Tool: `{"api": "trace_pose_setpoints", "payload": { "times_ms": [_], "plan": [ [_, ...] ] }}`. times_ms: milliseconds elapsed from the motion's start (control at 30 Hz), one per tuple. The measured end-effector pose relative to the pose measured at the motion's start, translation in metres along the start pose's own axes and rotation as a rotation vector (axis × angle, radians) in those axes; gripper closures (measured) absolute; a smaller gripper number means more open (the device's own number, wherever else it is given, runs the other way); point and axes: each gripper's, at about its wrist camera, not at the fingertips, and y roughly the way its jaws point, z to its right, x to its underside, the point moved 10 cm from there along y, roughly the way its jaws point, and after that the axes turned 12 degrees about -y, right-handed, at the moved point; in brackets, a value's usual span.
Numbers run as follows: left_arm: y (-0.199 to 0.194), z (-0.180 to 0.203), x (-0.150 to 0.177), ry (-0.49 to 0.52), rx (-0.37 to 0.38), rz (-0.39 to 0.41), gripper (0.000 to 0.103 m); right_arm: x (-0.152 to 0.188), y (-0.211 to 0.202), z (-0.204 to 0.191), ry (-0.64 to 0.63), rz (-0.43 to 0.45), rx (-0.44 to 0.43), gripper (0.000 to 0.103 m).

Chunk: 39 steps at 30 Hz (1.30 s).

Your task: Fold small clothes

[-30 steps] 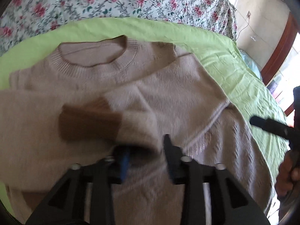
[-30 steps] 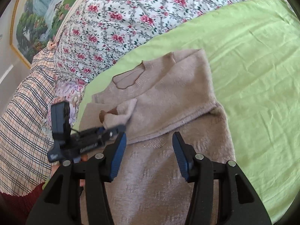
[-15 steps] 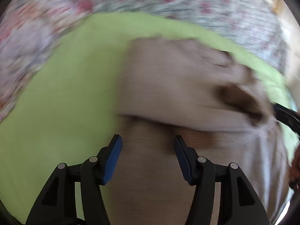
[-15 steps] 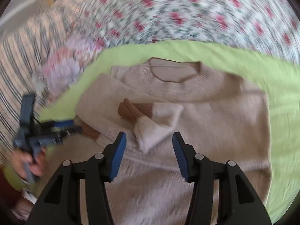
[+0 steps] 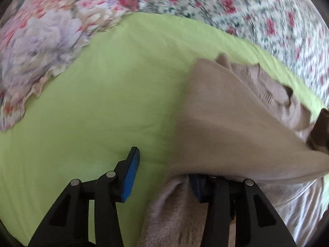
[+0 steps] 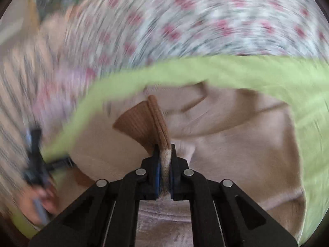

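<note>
Beige knitwear fills most of both views: a small sweater [image 6: 236, 144] lies on a lime-green sheet [image 5: 102, 103] spread over the bed, with a flowered cover [image 5: 257, 16] bunched along the far side and a frilled floral pillow [image 5: 45, 41] at the far left in the left wrist view.

The right claw [image 6: 165, 160] has just been closing and now pinches a sleeve of the sweater between its blue pads. The sleeve's brown ribbed cuff [image 6: 144, 123] sticks up and away from the fingertips, fanned out above the body of the garment. Beyond the cuff, the neckline shows as a darker curved edge near the sheet, though the whole view is smeared by motion blur.

The left claw [image 5: 164, 173] sits at the sweater's left edge, where knit meets green sheet. Its jaws have just been closing, yet they stand partly apart. The left finger [image 5: 129, 177] is bare, over the sheet and clear of the cloth. The other finger is tucked under a lifted fold of the sweater, so that only a bit of its blue pad shows beneath the fabric. The cloth drapes over that finger; the pads do not press on it.

In the right wrist view the left claw appears again at the far left [image 6: 59, 162], blurred, with a hand [image 6: 39, 203] on its handle. Striped bedding lies behind it, too smeared to read further.
</note>
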Motion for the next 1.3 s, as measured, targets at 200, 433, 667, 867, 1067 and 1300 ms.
{"api": "trace_pose_setpoints", "payload": {
  "times_ms": [200,433,667,867,1067,1300],
  "plan": [
    [-0.010,-0.003,0.017,0.001,-0.036,0.039,0.058,0.056,0.008,0.052,0.206,-0.131,-0.022,0.082],
    [-0.014,-0.013,0.019,-0.069,0.004,0.044,0.056,0.063,-0.001,0.081,0.316,-0.087,-0.031,0.087],
    [-0.015,-0.012,0.023,-0.070,0.005,0.059,0.054,0.067,-0.021,0.097,0.295,-0.086,0.076,0.093],
    [-0.015,-0.018,0.022,-0.122,0.055,0.057,0.054,0.072,-0.057,0.119,0.298,-0.069,0.228,0.061],
    [-0.016,-0.020,0.022,-0.164,0.085,0.071,0.054,0.006,-0.033,0.036,0.117,-0.027,-0.086,0.033],
    [-0.018,-0.020,0.025,-0.178,0.103,0.090,0.054,-0.028,0.101,-0.093,-0.030,-0.256,-0.474,0.025]
  ]
}}
